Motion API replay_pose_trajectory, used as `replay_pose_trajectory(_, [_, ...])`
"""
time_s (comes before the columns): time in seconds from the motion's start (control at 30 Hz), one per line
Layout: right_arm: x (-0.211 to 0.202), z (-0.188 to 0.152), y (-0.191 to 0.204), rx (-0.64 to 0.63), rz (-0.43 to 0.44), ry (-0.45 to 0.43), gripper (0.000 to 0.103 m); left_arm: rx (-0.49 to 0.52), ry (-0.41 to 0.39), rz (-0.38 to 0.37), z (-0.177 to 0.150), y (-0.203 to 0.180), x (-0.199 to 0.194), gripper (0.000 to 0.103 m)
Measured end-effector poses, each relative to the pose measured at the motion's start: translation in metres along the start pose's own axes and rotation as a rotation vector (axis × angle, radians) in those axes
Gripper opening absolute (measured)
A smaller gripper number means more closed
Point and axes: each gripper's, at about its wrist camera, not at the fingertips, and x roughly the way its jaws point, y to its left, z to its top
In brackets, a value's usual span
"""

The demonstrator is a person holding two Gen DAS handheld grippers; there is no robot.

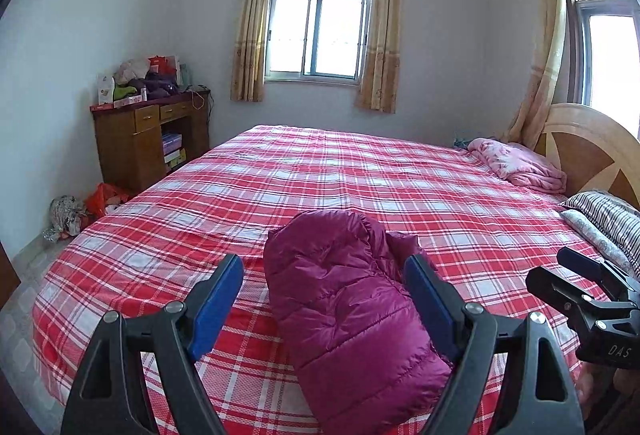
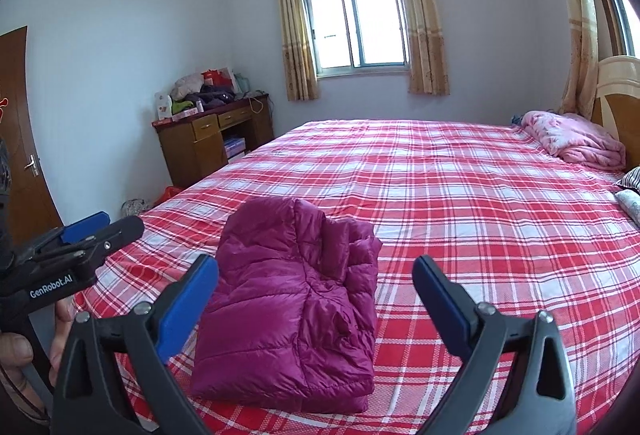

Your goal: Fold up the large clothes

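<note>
Left gripper (image 1: 324, 299), jaws apart, empty; right gripper (image 2: 316, 299) likewise; folded magenta down jacket (image 2: 292, 299) on plaid bed (image 2: 460, 187) at 12 o'clock, untouched; pink blanket (image 2: 576, 143) at 2 o'clock

The magenta quilted down jacket (image 2: 292, 299) lies folded into a compact, puffy bundle on the red-and-white plaid bedsheet (image 2: 460, 195), near the front edge of the bed. Its shiny fabric shows wrinkles and stitched seams.
</note>
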Motion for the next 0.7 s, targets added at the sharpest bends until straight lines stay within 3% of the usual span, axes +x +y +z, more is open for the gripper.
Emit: replay_pose_trajectory(0.7, [-0.0010, -0.0035, 0.0029, 0.001, 0.004, 0.002, 0.100, -0.017, 0.001, 0.022, -0.0029, 0.0027, 0.0029, 0.083])
